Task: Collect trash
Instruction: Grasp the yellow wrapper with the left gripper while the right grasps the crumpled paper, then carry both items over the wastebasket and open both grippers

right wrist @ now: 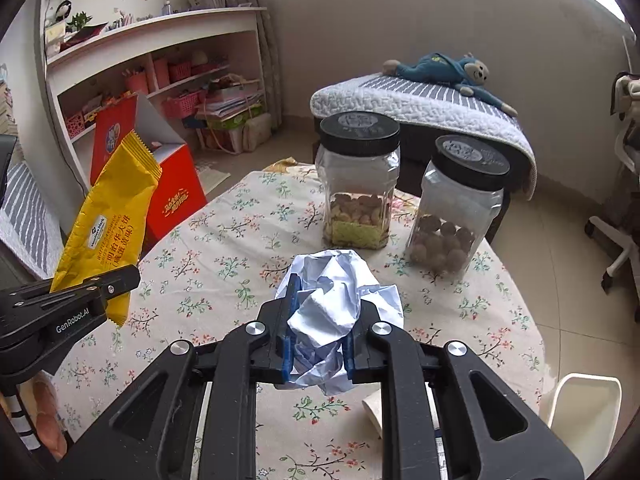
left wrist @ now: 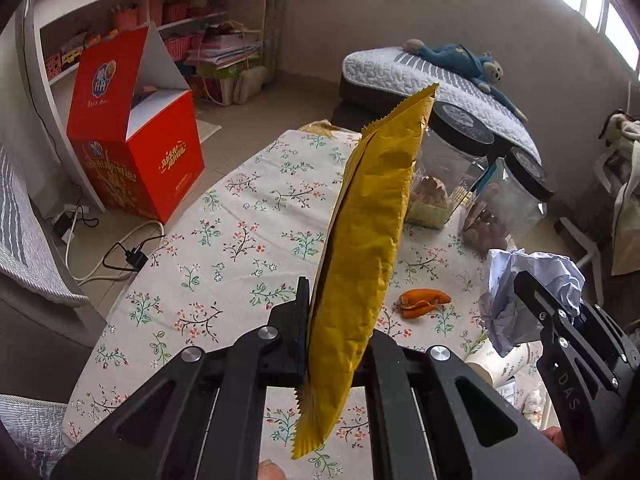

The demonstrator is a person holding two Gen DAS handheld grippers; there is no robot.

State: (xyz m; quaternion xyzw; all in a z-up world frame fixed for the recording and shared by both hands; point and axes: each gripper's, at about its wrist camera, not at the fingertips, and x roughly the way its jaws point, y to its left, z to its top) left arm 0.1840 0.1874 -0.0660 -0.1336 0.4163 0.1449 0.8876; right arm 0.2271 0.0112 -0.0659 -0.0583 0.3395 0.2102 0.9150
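Note:
My left gripper [left wrist: 340, 320] is shut on a yellow snack wrapper [left wrist: 372, 216] and holds it upright above the flowered table [left wrist: 224, 232]. The wrapper also shows in the right wrist view [right wrist: 108, 224], at the left. My right gripper [right wrist: 318, 320] is shut on a crumpled ball of pale blue paper [right wrist: 332, 300], held above the table [right wrist: 240, 240]. That paper ball [left wrist: 528, 284] and the right gripper [left wrist: 560, 320] show at the right of the left wrist view. An orange peel [left wrist: 424, 302] lies on the table.
Two clear jars with black lids [right wrist: 360, 184] [right wrist: 460, 208] stand at the table's far side. A paper cup [left wrist: 496, 360] sits near the right gripper. A red box [left wrist: 140, 148] stands on the floor to the left. A white bin [right wrist: 584, 416] is at the lower right.

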